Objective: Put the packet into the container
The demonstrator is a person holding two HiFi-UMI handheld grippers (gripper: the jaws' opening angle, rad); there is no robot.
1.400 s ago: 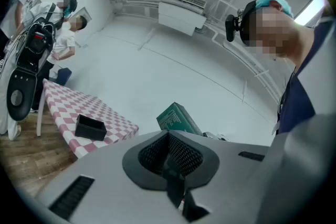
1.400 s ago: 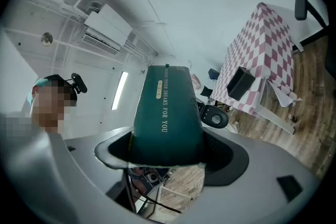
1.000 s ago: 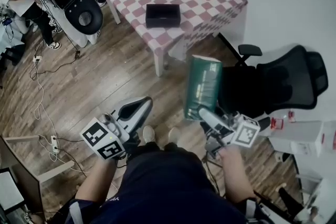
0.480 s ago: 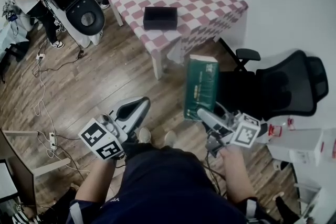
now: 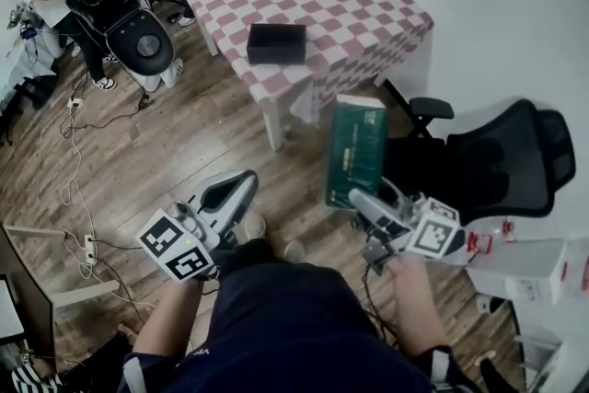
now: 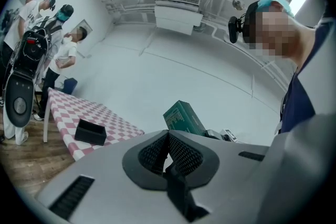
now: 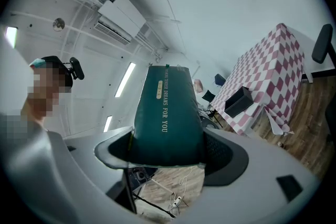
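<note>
The right claw (image 5: 357,201) is clamped across the lower end of the green packet (image 5: 356,150), holding it upright in the air, well apart from the black container (image 5: 276,43) on the checked counter (image 5: 359,5). The left claw (image 5: 228,195) is pressed together on nothing. The packet looks light, soft and slick-skinned, so this low grip may let its tall free end sag or slip.
</note>
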